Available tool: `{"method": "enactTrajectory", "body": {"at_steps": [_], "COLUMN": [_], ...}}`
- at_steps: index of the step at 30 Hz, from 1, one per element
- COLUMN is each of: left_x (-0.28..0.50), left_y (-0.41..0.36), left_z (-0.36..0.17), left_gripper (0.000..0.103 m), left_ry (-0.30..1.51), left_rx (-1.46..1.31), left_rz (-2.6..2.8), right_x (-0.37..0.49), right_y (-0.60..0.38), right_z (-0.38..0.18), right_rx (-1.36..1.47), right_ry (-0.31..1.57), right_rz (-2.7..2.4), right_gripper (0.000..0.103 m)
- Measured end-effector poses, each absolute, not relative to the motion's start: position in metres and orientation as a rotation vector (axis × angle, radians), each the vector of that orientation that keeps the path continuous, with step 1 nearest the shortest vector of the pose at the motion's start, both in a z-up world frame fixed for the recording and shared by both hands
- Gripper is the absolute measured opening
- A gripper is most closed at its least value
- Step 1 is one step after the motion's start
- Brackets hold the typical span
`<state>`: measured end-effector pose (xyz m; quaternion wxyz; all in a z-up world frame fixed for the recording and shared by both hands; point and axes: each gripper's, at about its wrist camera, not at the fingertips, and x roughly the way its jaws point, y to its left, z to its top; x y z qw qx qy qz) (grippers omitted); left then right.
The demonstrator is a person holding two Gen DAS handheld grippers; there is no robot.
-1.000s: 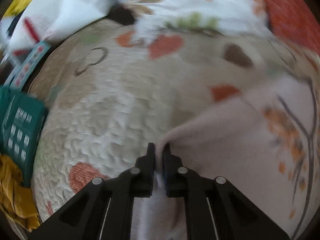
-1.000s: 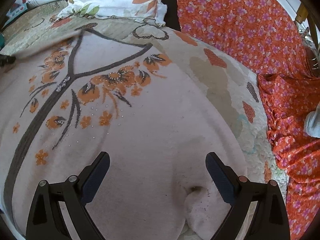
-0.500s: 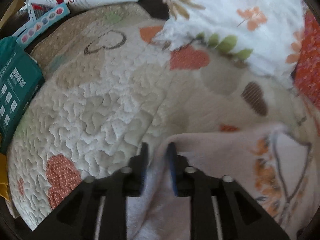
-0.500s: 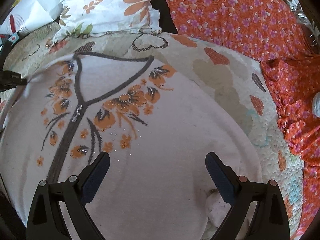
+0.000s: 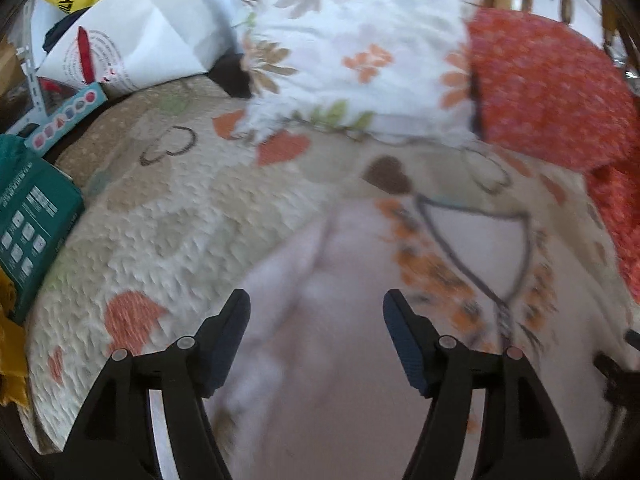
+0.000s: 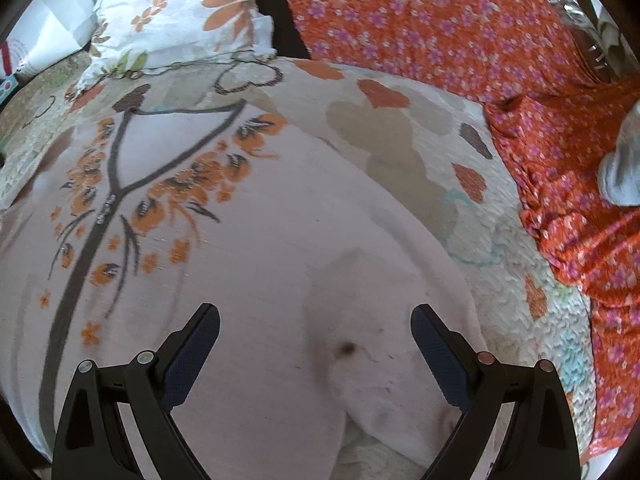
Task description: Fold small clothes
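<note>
A pale pink top (image 6: 280, 248) with a grey V-neck and orange flower print lies spread on a quilted bedspread (image 6: 472, 216). It also shows in the left wrist view (image 5: 340, 352), blurred, with a folded-in sleeve at its left side. My left gripper (image 5: 316, 320) is open and empty above the top's left side. My right gripper (image 6: 316, 332) is open and empty above the top's lower right part, near a small dark spot.
A white floral pillow (image 5: 352, 48) and an orange floral cloth (image 6: 460, 32) lie at the back of the bed. A green box (image 5: 32, 216) and a white bag (image 5: 136, 44) sit at the left edge. A grey sock (image 6: 624, 160) lies far right.
My left gripper was shut on the top's edge, then opened and let it go; it has pulled back and turned right. My right gripper stayed open and drew back slightly.
</note>
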<state>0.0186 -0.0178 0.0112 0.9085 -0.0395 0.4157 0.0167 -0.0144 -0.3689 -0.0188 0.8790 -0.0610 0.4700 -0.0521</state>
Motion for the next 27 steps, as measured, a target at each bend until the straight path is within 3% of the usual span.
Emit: {"method": "enactTrajectory", "body": {"at_steps": [11,17,21,23,27], "left_x": [-0.070,-0.076,-0.077,-0.080,-0.081], "left_y": [-0.056,-0.063,-0.063,-0.062,-0.060], "left_z": [-0.001,-0.018,-0.023,-0.023,-0.020], "left_gripper": [0.080,0.080,0.080,0.080,0.080], "left_ry": [0.892,0.925,0.950,0.951,0.932], "left_rx": [-0.129,-0.076,-0.085,-0.090,-0.075], "left_rz": [-0.056,-0.039,-0.057,-0.074,-0.054], "right_x": [-0.045,-0.082,-0.066,-0.068,-0.094], "right_y": [-0.379,-0.385,-0.393,-0.401,-0.416], "right_z": [0.001,0.033,0.015,0.010,0.006], "right_rx": [-0.031,0.005,0.069,0.108,0.108], "right_ry": [0.930,0.636,0.807,0.835,0.832], "right_rz": [-0.116,-0.294,-0.202,-0.182,-0.190], "right_gripper": [0.098,0.103,0.097,0.089,0.087]}}
